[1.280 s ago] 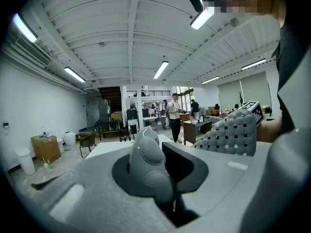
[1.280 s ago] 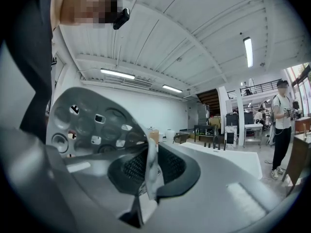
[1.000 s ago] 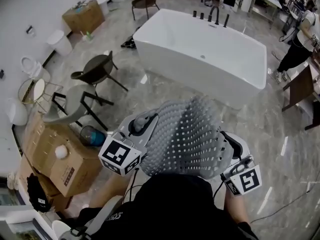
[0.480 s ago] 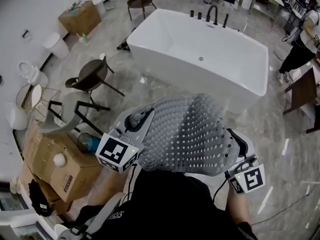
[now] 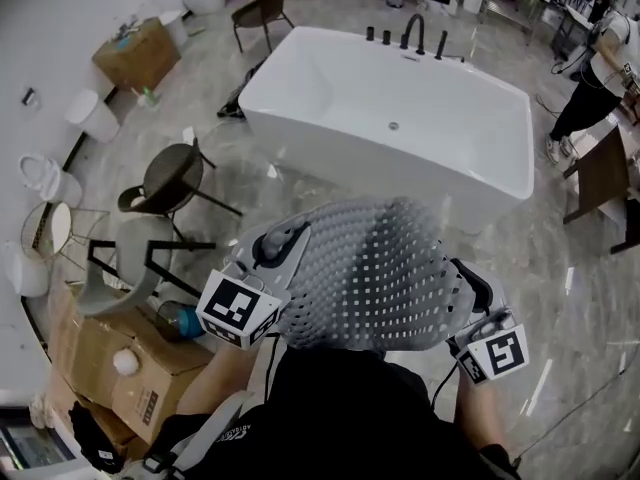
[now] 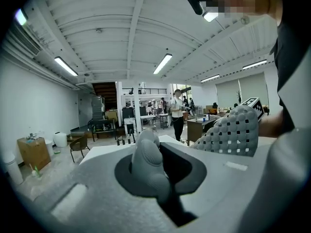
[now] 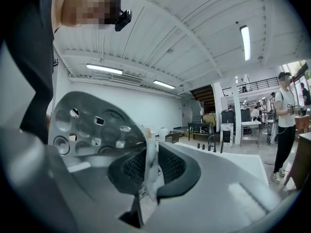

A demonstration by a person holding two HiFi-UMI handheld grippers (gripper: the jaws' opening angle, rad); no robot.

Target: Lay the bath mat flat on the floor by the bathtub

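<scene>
**Asker:** What's in front of you?

**Me:** Grey marble floor all round, and the white bathtub just ahead with its long side toward me. A stretch of floor lies between me and that side.

**Asker:** And the bath mat?

**Me:** It's in the air, not down yet. The grey bath mat, the one with rows of small holes, bulges in a hump between my two hands. It's near the bathtub but short of it.

**Asker:** How are you holding it?

**Me:** My left tool is pressed together on a bunched fold at the mat's left side. My right tool pinches the thin right edge between its pads. Its jaws have just eased a touch wider, but the edge sits between them and the pads look to be on it.

**Asker:** Which step is this, then?

**Me:** The carry, I'd say. The mat is gripped at both sides and the laying hasn't begun.

**Asker:** What does the next move need?

**Me:** Probably lowering both tools together beside the bathtub and drawing them apart so the hump pulls flat. The mat's long edge should run along the bathtub's side and its cupped underside should face down. I'd let go only once it lies on the floor.
</scene>
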